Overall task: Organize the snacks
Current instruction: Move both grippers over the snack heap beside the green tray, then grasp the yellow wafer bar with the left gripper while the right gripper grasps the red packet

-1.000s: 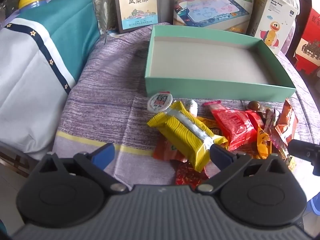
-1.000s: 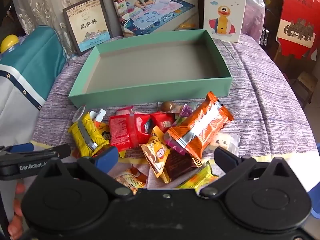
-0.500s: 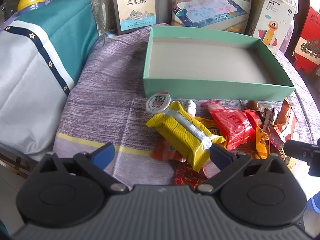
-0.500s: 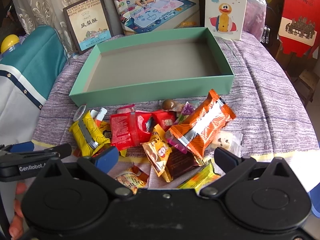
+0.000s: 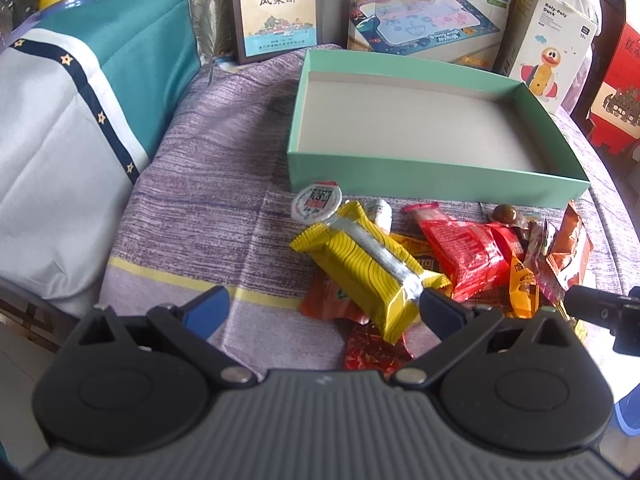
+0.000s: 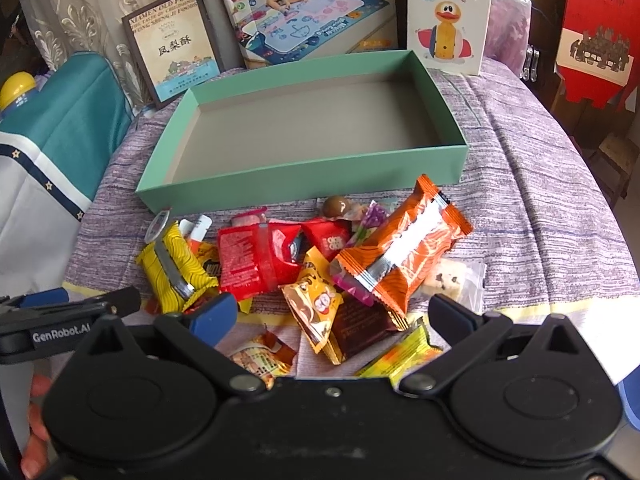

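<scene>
Snacks [image 6: 304, 272] before green box [image 6: 304, 184]

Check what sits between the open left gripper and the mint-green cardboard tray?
Left wrist view: a yellow striped snack packet and round foil-lidded cup lie between left gripper and tray.

Duck toy box [image 6: 448, 16] (upright), framed sign [image 6: 174, 46]

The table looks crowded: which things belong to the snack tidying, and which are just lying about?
Belong to the job:
snack pile
yellow packet
orange packet
green box

Just lying about:
duck toy box
play-mat box
pastry box
</scene>
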